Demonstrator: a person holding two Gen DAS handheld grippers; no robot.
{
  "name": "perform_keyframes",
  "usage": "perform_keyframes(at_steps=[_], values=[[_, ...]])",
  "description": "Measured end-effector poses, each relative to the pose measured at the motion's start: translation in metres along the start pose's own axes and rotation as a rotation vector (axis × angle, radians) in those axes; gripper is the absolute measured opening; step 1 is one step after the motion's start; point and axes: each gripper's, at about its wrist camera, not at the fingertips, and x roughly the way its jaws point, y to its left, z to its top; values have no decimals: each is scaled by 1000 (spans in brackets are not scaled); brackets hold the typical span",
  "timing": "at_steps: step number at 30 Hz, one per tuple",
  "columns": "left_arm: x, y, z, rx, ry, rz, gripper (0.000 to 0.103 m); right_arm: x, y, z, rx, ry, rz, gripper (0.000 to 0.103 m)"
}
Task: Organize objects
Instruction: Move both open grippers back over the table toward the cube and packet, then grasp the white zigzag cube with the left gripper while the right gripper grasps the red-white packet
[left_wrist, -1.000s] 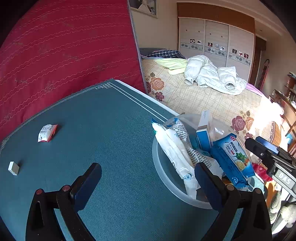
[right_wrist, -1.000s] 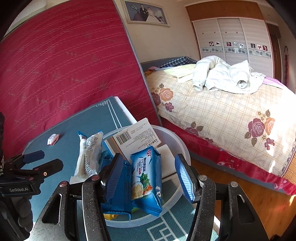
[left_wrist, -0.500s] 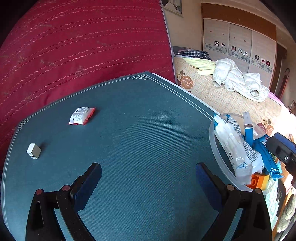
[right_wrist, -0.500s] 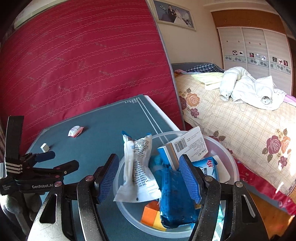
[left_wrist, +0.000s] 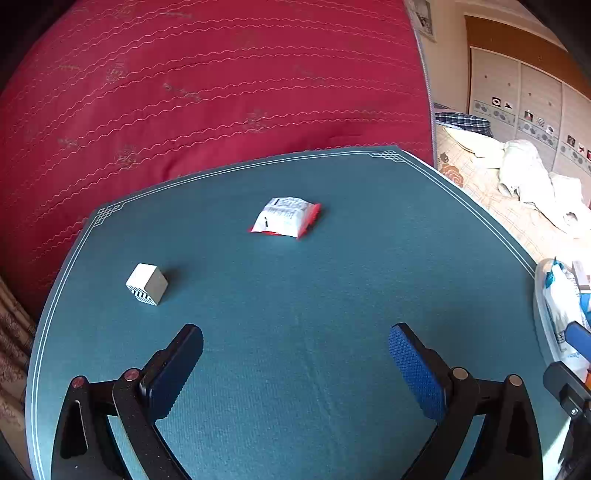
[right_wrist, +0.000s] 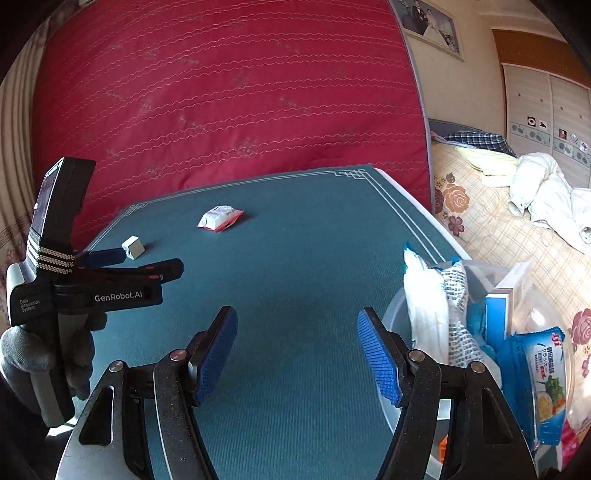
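On the counter (right_wrist: 295, 258) the small cube (right_wrist: 133, 247) lies left, the snack packet (right_wrist: 220, 218) behind it to the right, well apart; the tub (right_wrist: 397, 314) stands at the counter's right edge with packets (right_wrist: 424, 295) and a box (right_wrist: 513, 291) in it; a mattress (right_wrist: 221, 92) leans behind the counter, the bed (right_wrist: 498, 229) lies right of it

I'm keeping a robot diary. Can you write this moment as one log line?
left gripper: jaws open, empty | right gripper: jaws open, empty | snack packet, small cube: loose on table | bowl: full
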Motion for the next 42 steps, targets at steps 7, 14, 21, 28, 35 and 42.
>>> perform_keyframes(at_steps=[7,14,21,28,35,42], values=[[22,52,3,-56,24,116,102,35,24,0,-21,87,64,69],[45,104,9,-118,44,215,102,59,38,3,-26,144,107,69],[69,140,18,-199,92,204,102,74,50,3,-42,184,134,69],[88,149,23,-225,112,190,87,89,53,9,-26,212,140,69],[91,154,19,-246,117,141,66,105,65,20,-55,211,146,69],[88,148,19,-217,94,121,38,132,78,37,-43,198,161,69]])
